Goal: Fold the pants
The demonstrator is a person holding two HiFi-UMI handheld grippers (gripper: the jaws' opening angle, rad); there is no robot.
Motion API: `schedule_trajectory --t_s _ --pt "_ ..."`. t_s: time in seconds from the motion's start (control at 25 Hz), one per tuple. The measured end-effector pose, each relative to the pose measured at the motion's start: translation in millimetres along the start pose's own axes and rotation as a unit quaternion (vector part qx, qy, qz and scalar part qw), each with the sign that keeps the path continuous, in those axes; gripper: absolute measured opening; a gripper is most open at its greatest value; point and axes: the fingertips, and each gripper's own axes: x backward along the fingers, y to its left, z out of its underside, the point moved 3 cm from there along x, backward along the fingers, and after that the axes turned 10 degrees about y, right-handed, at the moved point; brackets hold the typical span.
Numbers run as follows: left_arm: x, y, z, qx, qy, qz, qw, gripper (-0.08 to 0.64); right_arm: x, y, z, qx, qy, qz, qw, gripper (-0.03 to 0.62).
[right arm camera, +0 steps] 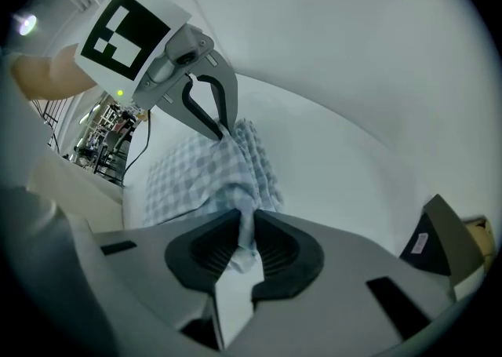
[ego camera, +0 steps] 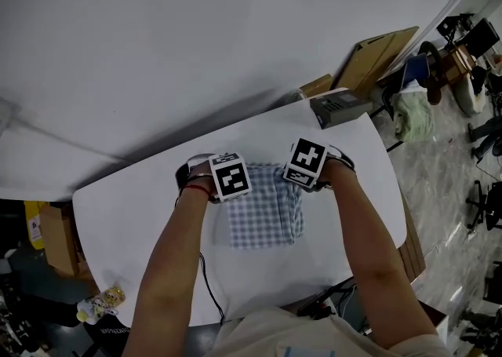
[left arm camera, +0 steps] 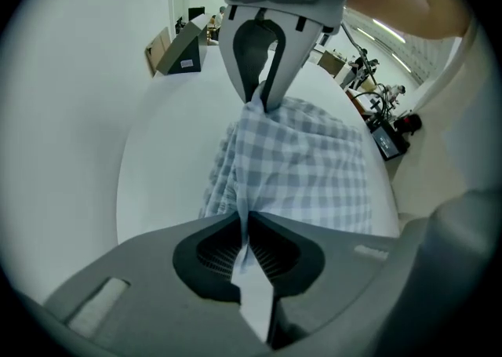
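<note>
While pads of left gripper (left arm camera: 249, 247) are closed on a thin pinch of checked cloth, pads of right gripper (right arm camera: 241, 247) nip a thicker bunch of the same; neither is empty. Both hold the far edge of the checked pants (ego camera: 265, 218), L at far-left corner, R at far-right. Pants = folded blue/white rectangle mid-table, the rest flat on white table (ego camera: 133, 206), running toward near side.

Handling (est.): light, limp, thin woven. Will sag btwn grips and layers may slide apart. Take at corners thru all layers, keep edge taut.

Writing: none legible. Marker cubes (ego camera: 230, 176) show b/w squares only. Grey box (ego camera: 339, 106) at far right has a label, too small to read.
</note>
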Motion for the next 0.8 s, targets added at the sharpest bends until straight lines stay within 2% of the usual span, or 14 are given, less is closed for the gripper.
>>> schedule_trajectory --t_s 0.24,0.44,0.6,0.8 --pt "-5 2 1 -0.007 -0.018 -0.021 0.9996 0.033 -2 -5 1 0.003 -0.01 0.018 1.0 0.105" --pt "1 4 0 0.006 -0.016 -0.039 0.9991 0.114 7 -3 2 0.023 -0.008 0.044 0.999 0.133" --pt "14 3 0 0.007 -0.018 -0.046 0.9988 0.13 21 2 -3 0.036 -0.013 0.071 0.997 0.146" --pt "44 6 -7 0.037 -0.066 -0.078 0.9941 0.132 55 6 -15 0.036 -0.055 0.113 0.991 0.147"
